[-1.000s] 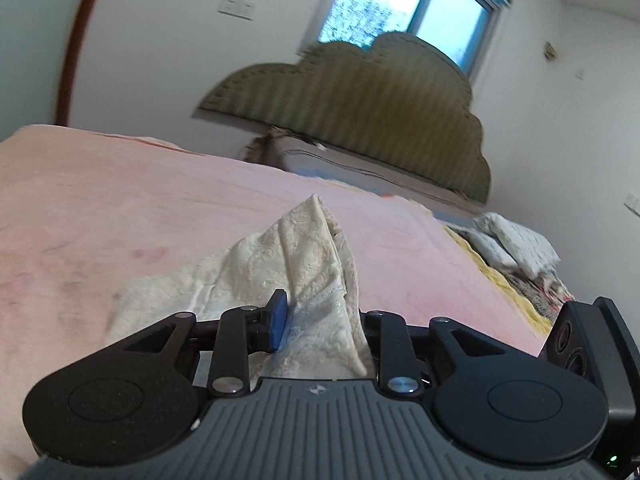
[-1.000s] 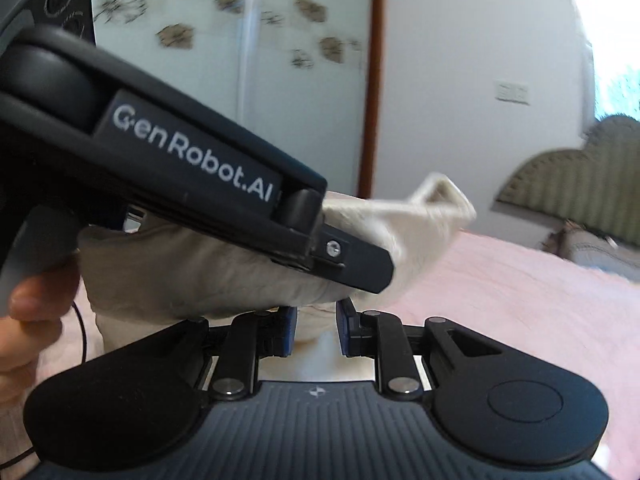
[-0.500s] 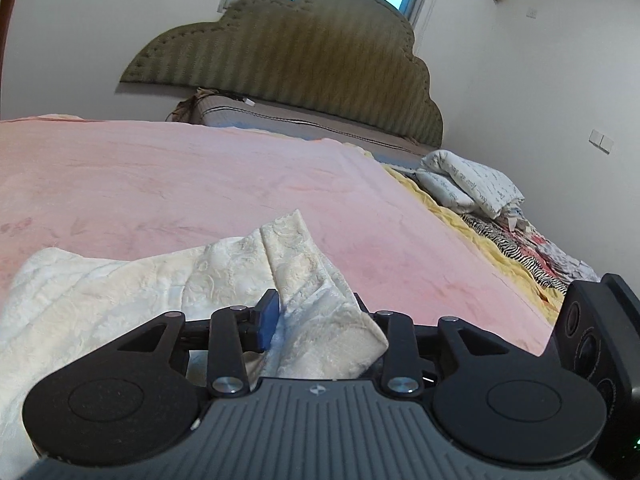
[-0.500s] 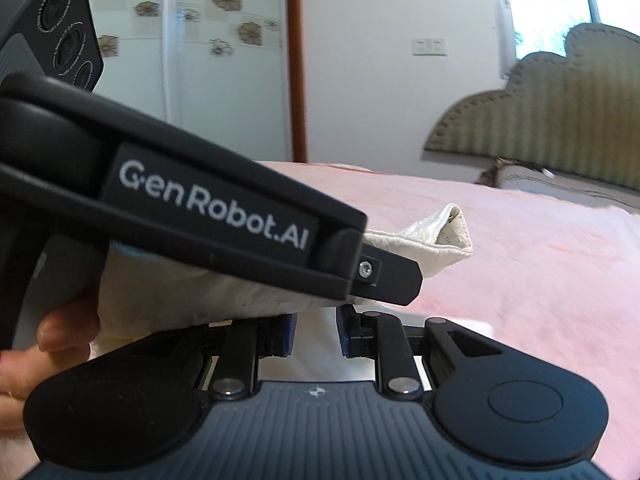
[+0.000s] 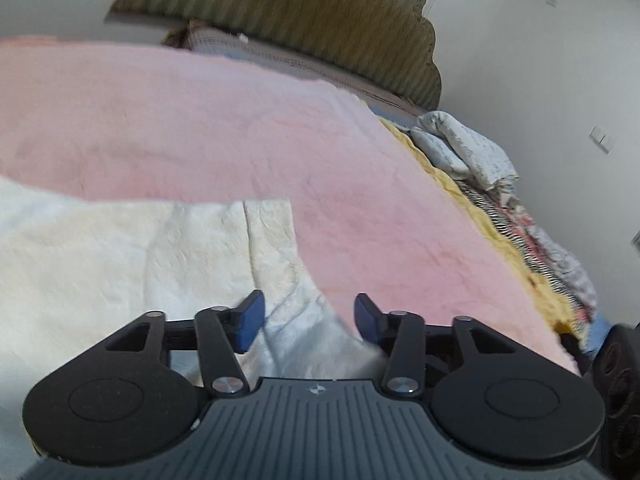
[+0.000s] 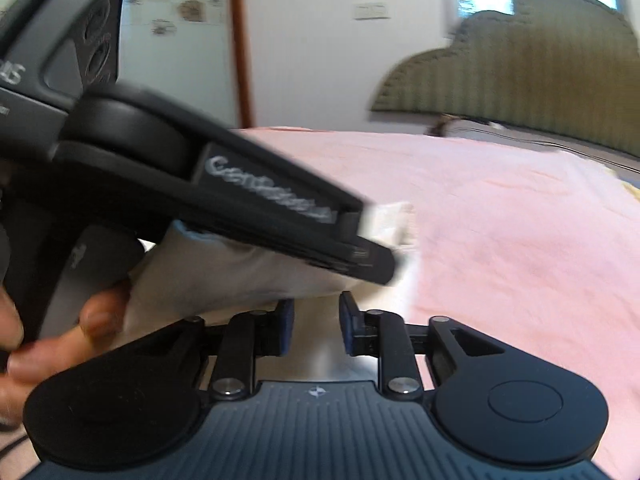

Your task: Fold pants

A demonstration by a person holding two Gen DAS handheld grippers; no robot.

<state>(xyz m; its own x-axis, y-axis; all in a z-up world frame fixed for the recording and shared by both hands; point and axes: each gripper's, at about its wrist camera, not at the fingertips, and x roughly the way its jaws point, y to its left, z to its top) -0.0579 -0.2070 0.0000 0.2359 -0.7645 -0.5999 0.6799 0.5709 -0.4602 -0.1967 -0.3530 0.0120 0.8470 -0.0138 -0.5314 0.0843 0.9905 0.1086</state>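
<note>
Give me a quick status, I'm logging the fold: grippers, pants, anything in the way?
Left gripper opening, cream pants between the pads, no pinch. Right gripper opening, pants fabric in its gap. Pants on pink blanket. Nothing blocking.

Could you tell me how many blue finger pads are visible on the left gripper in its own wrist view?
2. One blue pad stands left of the cream pants, the other pad right of the fold; the left gripper is opening, cloth lying loose between.

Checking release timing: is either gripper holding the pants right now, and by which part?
Left gripper: nothing held; jaws opening, pads clear of the cream pants' corner lying between them. Right gripper: jaws opening, pants edge between them; contact cannot be told.
</note>
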